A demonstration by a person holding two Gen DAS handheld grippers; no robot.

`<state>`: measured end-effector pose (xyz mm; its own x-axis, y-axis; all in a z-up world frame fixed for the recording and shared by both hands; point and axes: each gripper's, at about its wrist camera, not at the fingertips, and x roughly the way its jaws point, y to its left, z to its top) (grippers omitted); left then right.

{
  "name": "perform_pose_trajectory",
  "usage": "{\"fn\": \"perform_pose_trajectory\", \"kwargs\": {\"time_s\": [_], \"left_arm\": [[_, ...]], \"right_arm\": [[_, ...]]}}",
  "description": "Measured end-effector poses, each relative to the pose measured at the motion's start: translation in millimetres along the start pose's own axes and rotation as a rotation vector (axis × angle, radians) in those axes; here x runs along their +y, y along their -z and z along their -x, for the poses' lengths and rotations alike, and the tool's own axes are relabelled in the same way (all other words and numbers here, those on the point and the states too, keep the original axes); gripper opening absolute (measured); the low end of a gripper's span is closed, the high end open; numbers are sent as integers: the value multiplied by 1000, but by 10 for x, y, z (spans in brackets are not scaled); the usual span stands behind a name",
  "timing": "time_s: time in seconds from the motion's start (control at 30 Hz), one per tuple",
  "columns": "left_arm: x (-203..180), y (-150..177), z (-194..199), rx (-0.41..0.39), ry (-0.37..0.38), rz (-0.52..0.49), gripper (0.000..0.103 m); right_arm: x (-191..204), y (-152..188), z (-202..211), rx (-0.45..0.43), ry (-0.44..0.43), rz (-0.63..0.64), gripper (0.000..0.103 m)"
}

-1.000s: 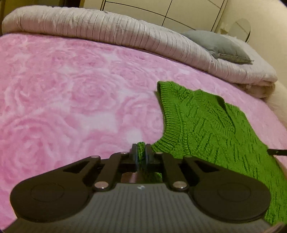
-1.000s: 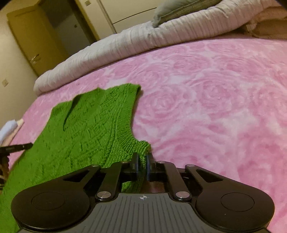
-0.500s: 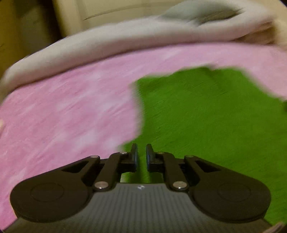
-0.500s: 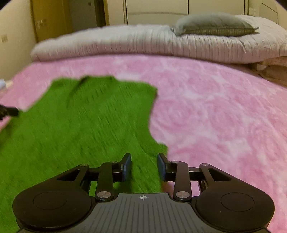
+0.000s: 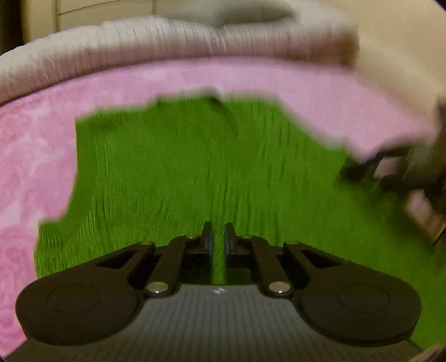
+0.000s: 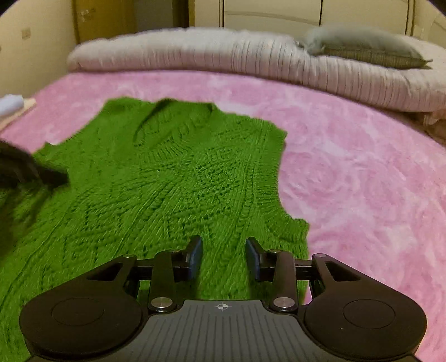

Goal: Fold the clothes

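The right gripper [image 6: 223, 254] has its jaws spread wide with nothing between them, poised over the green knitted vest [image 6: 167, 181] near its right-hand edge, just inside the armhole curve. The left gripper [image 5: 218, 241] shows its jaws drawn near each other with a narrow gap through which green knit is visible; they grip nothing, and the blur makes it hard to tell whether they touch the fabric below. In the left wrist view the vest [image 5: 181, 172] fills the middle of the frame, smeared by motion, and the other gripper appears as a dark blur at the right edge. The vest lies spread flat, neckline away from both cameras, on the pink rose-patterned blanket [image 6: 362, 167] that covers the bed. Beyond it, along the far side of the bed, lies a rolled pale ribbed duvet [image 6: 223, 53] with a grey pillow [image 6: 362, 47] on top, and cream cabinet doors [image 6: 278, 14] stand behind.
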<state>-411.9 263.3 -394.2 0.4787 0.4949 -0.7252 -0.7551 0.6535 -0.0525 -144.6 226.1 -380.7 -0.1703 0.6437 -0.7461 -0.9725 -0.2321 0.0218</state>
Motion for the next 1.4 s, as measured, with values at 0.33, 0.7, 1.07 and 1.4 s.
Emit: {"fn": "perform_pose_trajectory", "kwargs": {"time_s": [0.33, 0.7, 1.07, 1.4], "left_arm": [[2, 704, 1120, -1, -110, 191, 6], [-638, 1390, 1637, 26, -171, 330, 7], [-1096, 1714, 2431, -12, -156, 353, 7], [-1373, 1642, 2391, 73, -168, 375, 12]], "right_arm": [[332, 635, 724, 46, 10, -62, 38], [976, 1365, 1445, 33, 60, -147, 39], [1246, 1761, 2268, -17, 73, -165, 40], [1480, 1800, 2407, 13, 24, -194, 40]]}}
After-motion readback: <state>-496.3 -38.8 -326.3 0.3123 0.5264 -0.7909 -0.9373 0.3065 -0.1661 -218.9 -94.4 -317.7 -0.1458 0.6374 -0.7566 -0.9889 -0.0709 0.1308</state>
